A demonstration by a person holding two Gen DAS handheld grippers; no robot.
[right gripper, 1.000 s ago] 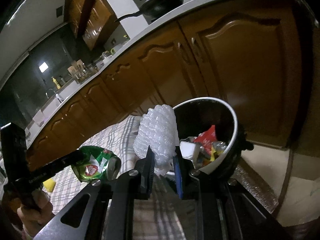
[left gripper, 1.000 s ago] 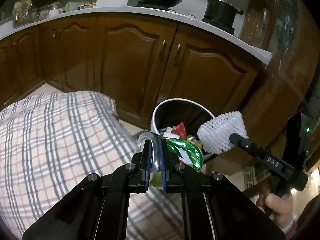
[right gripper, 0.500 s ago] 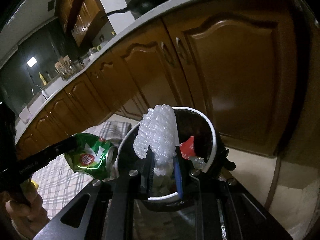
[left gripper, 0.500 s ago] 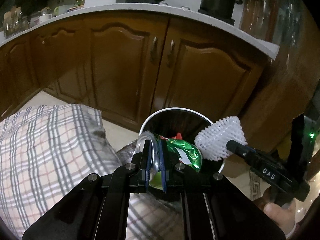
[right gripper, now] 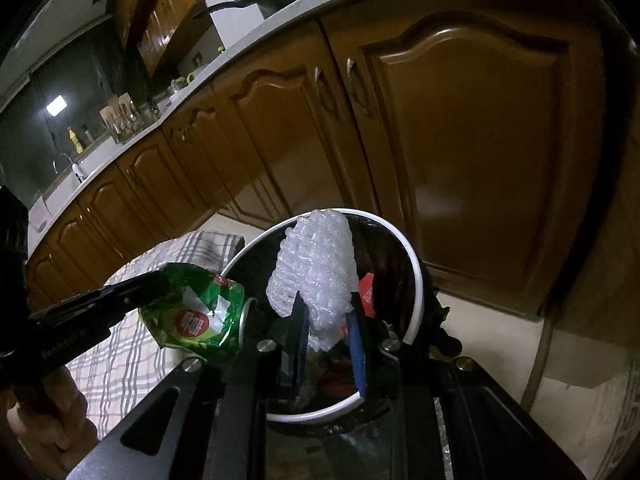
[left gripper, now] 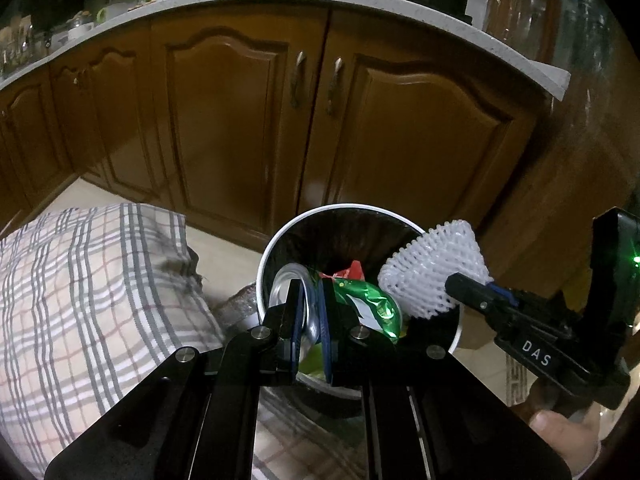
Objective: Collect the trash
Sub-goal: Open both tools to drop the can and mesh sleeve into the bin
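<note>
- Both grippers had carried their loads from over the checked cloth (left gripper: 92, 300) to above the bin.
- Left gripper (left gripper: 311, 308): jaws clamped tight on a crushed green aluminium can (left gripper: 360, 304).
- Right gripper (right gripper: 328, 320): jaws narrowly parted, pinching a white foam mesh sleeve (right gripper: 316, 272).
- Both items hung over the round white-rimmed waste bin (left gripper: 264, 260), which already held wrappers.
- Step judged: delivery; next, release both pieces.
</note>
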